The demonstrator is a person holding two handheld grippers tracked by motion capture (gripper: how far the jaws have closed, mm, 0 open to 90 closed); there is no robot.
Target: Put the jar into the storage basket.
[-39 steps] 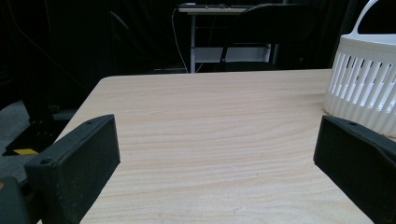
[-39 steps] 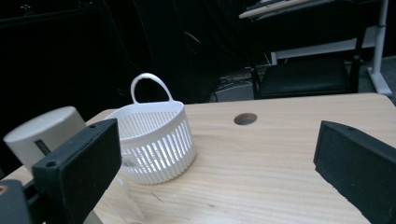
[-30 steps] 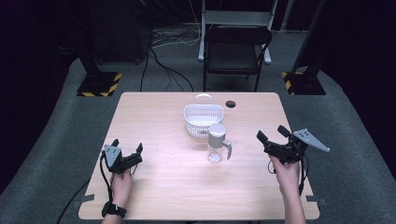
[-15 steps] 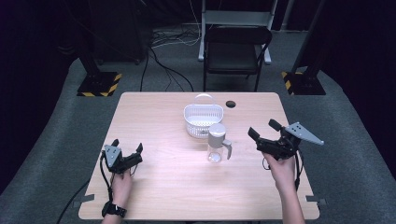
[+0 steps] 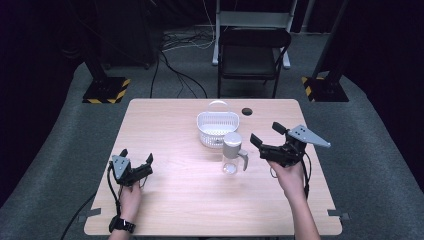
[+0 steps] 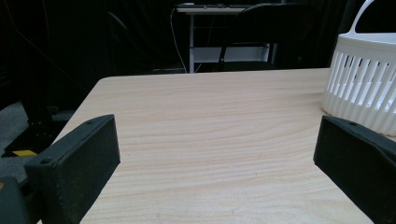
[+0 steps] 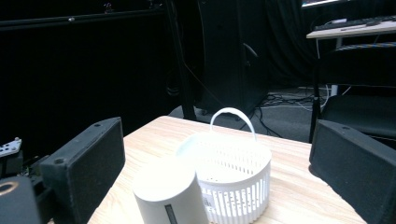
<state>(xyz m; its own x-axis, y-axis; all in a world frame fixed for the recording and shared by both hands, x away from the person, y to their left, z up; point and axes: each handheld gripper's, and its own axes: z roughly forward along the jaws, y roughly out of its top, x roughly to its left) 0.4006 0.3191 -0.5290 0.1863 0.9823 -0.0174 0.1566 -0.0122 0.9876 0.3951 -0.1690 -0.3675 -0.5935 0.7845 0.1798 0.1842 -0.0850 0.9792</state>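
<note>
A white slotted basket (image 5: 217, 127) with a handle stands at the table's centre back. Just in front of it is a clear jar with a grey lid (image 5: 231, 152) and a side handle. My right gripper (image 5: 265, 132) hovers open to the jar's right, its jaws pointing at the jar and basket. In the right gripper view the grey lid (image 7: 170, 196) sits low between the wide-apart jaws of the right gripper (image 7: 218, 142), with the basket (image 7: 233, 172) behind it. My left gripper (image 5: 136, 155) rests open at the front left, holding nothing. The basket (image 6: 362, 88) appears at the right of the left gripper view.
A small black round object (image 5: 246, 111) lies near the table's back edge, right of the basket. A black chair (image 5: 252, 55) stands behind the wooden table (image 5: 175, 200). Yellow-striped stand bases (image 5: 105, 90) sit on the floor at both back corners.
My right gripper has moved left toward the jar and risen a little. The left gripper, jar and basket have stayed put.
</note>
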